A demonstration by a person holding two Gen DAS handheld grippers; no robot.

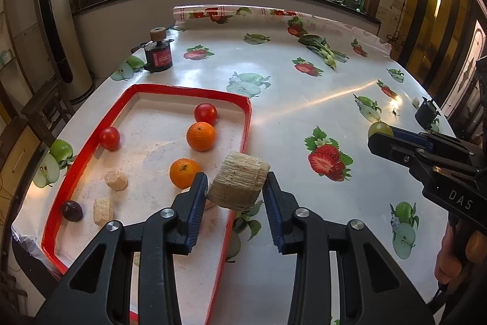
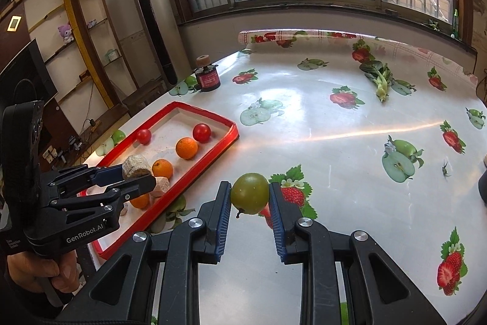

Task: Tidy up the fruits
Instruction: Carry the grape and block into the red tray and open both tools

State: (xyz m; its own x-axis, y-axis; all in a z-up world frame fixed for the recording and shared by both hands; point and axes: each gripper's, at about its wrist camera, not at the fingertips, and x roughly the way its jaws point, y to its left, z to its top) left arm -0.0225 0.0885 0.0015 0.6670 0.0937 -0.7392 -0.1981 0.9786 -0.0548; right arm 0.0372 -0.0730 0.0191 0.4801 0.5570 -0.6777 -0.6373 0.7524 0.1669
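My left gripper (image 1: 236, 188) is shut on a beige fibrous chunk (image 1: 239, 183) and holds it above the right edge of the red-rimmed tray (image 1: 246, 124). In the tray lie two red tomatoes (image 1: 205, 113), two oranges (image 1: 201, 136), two small beige pieces (image 1: 115, 180) and a dark plum (image 1: 72, 210). My right gripper (image 2: 249, 198) is shut on a green round fruit (image 2: 249, 193) and holds it above the table, to the right of the tray (image 2: 213, 156). The left gripper (image 2: 137, 177) with its chunk also shows in the right wrist view.
The table (image 1: 304, 111) has a white cloth printed with fruit. A leafy green vegetable (image 1: 322, 49) lies at the far right. A dark jar with a cork top (image 1: 158, 51) stands at the far left. A small black object (image 1: 426, 113) sits at the right edge.
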